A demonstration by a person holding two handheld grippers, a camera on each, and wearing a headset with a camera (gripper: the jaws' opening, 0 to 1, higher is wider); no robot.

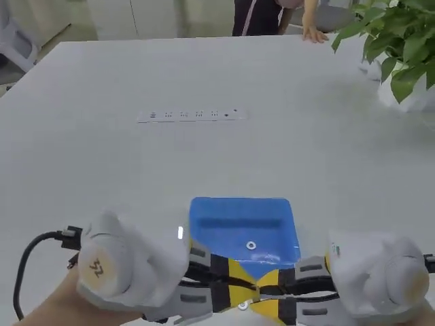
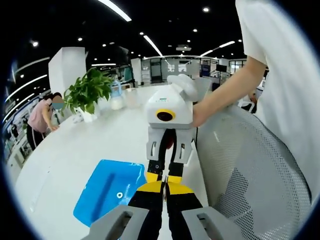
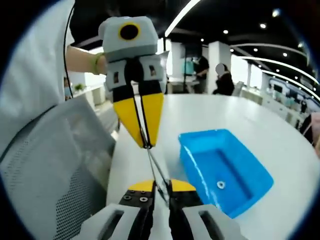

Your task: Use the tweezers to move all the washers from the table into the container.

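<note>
my right tool is pinched narrow on one end of the tweezers, and the left tool, facing it tip to tip, clamps the other end. just past them at 12 o'clock in the head view the blue container sits on the white tabletop, one washer inside near its 6 o'clock wall.

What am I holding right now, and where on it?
The tweezers, held at both ends: the left gripper pinches one end in its jaws, the right gripper the other. Which end has the tips cannot be told.
</note>
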